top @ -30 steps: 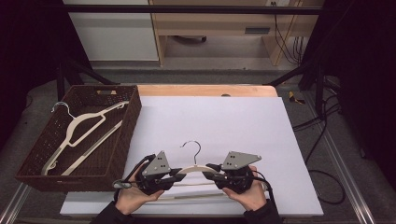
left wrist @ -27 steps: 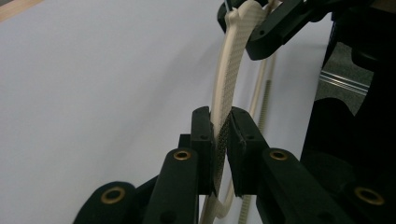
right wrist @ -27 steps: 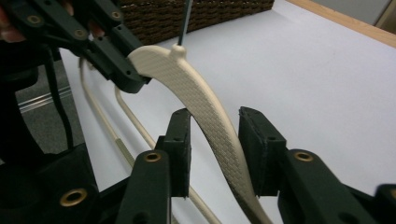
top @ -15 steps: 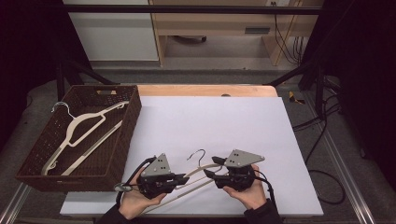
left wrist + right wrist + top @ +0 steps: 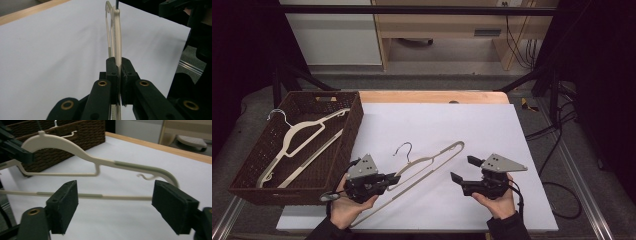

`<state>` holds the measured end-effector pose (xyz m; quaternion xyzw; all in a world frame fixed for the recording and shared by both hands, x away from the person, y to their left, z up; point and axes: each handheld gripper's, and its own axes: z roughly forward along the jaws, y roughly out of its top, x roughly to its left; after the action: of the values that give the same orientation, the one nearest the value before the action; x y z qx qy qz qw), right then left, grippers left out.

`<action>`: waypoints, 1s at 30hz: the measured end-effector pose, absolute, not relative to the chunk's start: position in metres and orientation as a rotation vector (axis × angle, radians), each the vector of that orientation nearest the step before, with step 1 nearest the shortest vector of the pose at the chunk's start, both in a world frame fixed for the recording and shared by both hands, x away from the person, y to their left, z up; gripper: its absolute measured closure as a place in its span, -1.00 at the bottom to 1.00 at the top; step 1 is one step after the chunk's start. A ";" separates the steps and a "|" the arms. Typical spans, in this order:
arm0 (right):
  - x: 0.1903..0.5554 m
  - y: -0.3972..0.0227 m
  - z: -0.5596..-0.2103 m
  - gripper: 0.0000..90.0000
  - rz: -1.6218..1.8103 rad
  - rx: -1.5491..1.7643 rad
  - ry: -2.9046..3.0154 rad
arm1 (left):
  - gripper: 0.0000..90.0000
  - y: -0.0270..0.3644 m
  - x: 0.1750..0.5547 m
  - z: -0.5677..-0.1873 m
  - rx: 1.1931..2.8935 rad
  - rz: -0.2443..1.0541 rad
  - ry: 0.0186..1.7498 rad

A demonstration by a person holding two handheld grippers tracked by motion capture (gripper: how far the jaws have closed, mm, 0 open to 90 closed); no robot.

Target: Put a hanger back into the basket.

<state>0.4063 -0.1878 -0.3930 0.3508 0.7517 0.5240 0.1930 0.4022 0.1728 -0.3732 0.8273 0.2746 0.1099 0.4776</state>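
Here the cream plastic hanger (image 5: 427, 162) is clamped by the left gripper (image 5: 395, 178) above the white bench (image 5: 492, 125); the right gripper (image 5: 462, 170), jaws just opened wide, is held clear.

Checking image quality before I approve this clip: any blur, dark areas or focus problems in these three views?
High view: even light on the white table, black surroundings, hanger sharp. Left gripper view: the jaws sharp, hanger's far end soft, dark right edge. Right gripper view: near pads slightly soft, basket dim.
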 end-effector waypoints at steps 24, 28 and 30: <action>0.407 -0.238 -0.402 -0.89 1.412 1.201 1.937 | 0.92 0.239 0.399 -0.294 1.851 0.415 0.678; 0.407 -0.239 -0.401 -0.90 1.411 1.191 1.941 | 0.92 0.249 0.407 -0.275 1.859 0.413 0.649; 0.407 -0.239 -0.401 -0.90 1.404 1.188 1.938 | 0.92 0.253 0.412 -0.268 1.863 0.411 0.652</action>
<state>0.4069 -0.2393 -0.4015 0.4323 0.7055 0.5111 0.2326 0.4122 0.2533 -0.2678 0.7816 0.2736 0.1723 0.5334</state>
